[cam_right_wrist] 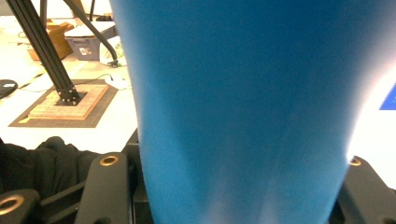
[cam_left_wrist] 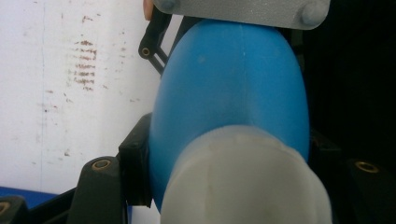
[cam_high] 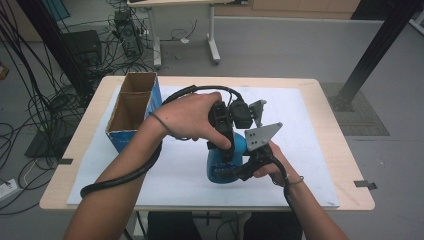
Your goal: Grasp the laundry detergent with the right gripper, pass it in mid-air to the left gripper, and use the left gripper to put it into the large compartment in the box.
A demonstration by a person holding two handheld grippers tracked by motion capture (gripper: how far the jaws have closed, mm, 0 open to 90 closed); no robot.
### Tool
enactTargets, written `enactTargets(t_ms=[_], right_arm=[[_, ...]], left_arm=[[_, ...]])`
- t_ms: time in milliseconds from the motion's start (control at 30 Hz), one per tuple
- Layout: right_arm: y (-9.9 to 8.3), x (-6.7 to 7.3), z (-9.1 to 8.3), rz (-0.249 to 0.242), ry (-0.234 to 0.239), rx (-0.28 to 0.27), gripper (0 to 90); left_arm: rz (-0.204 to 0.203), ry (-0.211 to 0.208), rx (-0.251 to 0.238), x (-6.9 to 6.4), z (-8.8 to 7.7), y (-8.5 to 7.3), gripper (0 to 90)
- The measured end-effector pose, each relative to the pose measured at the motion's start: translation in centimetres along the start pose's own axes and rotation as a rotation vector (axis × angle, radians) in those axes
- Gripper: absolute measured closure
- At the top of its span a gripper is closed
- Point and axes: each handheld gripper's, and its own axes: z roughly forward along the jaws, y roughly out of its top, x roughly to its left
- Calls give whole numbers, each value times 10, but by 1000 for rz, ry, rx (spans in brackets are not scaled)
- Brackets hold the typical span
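A blue plastic bottle [cam_high: 219, 167] stands near the middle of the white sheet, held from both sides. My left gripper [cam_high: 226, 149] comes down onto its top, and its jaws are shut around the whitish cap [cam_left_wrist: 243, 182] and neck. In the left gripper view the blue body [cam_left_wrist: 233, 84] runs away from the camera toward the right gripper's grey plate [cam_left_wrist: 243, 11]. My right gripper [cam_high: 241, 169] reaches in from the right and is shut on the bottle's body [cam_right_wrist: 243, 93], which shows blurred between its jaws.
An open cardboard box [cam_high: 131, 107] with blue sides and two compartments stands at the left of the white sheet [cam_high: 305, 150]. The wooden table's edge [cam_high: 350, 170] runs at the right. Cables lie on the floor at the left, and a black frame post [cam_high: 380, 45] stands at the back right.
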Motion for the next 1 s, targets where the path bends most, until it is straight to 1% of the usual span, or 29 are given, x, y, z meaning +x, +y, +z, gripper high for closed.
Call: enactTargets(t_ms=[367, 500, 1000], right_arm=[[0, 0, 0, -2, -1, 1, 418], [1, 0, 0, 0, -2, -2, 418], [1, 0, 1, -1, 0, -4, 418]], left_arm=[[2, 3, -1, -1, 0, -1, 370], [0, 3, -9, 0, -1, -1, 370], [-2, 2, -3, 0, -1, -1, 370]])
